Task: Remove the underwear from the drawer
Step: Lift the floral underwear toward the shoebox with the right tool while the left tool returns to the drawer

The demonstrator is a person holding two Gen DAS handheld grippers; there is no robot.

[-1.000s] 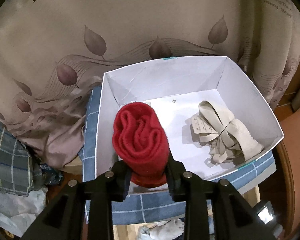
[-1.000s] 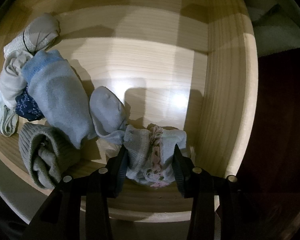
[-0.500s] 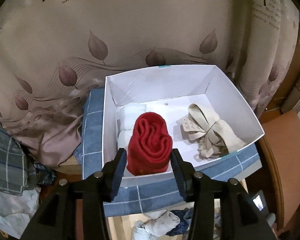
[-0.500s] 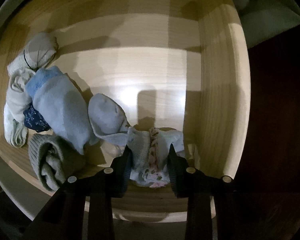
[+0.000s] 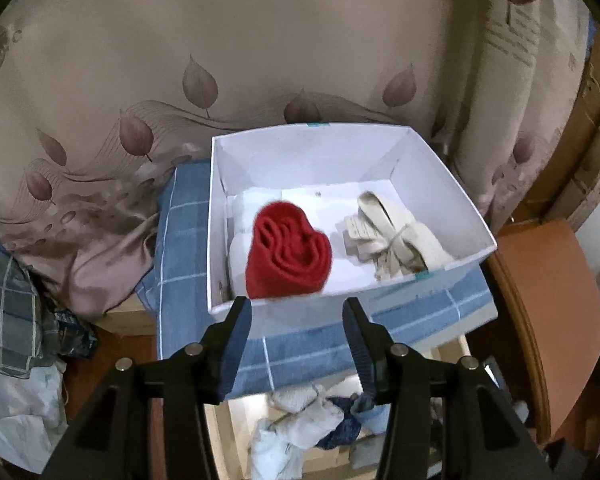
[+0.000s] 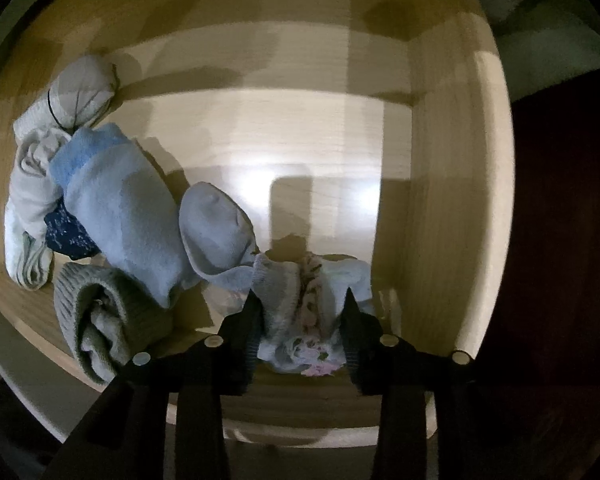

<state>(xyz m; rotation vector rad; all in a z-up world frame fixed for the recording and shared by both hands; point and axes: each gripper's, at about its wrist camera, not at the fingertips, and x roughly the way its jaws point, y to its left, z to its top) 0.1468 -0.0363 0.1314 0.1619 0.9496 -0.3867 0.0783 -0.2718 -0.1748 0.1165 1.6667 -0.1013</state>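
Observation:
In the left wrist view a red rolled garment (image 5: 288, 256) lies loose in the white box (image 5: 452, 208), blurred, on white rolls (image 5: 256, 200). My left gripper (image 5: 298, 312) hangs before the box's near wall with its jaws opening and nothing between them. In the right wrist view my right gripper (image 6: 302, 306) points down into the wooden drawer (image 6: 440, 200). A pale blue floral underwear bundle (image 6: 284, 292) fills the gap between its pads, which press on it while the jaws ease apart.
A beige strappy bundle (image 5: 388, 232) lies at the box's right. The box stands on blue checked cloth (image 5: 184, 232) before a leaf-print curtain (image 5: 260, 60). The drawer's left side holds a pale blue sock (image 6: 120, 208), grey sock (image 6: 216, 228), grey-green roll (image 6: 96, 316) and white bundle (image 6: 80, 96).
My left gripper let go of the red roll and drew back and up; the roll now sits in the box. My right jaws squeezed the underwear bundle, then widened slightly.

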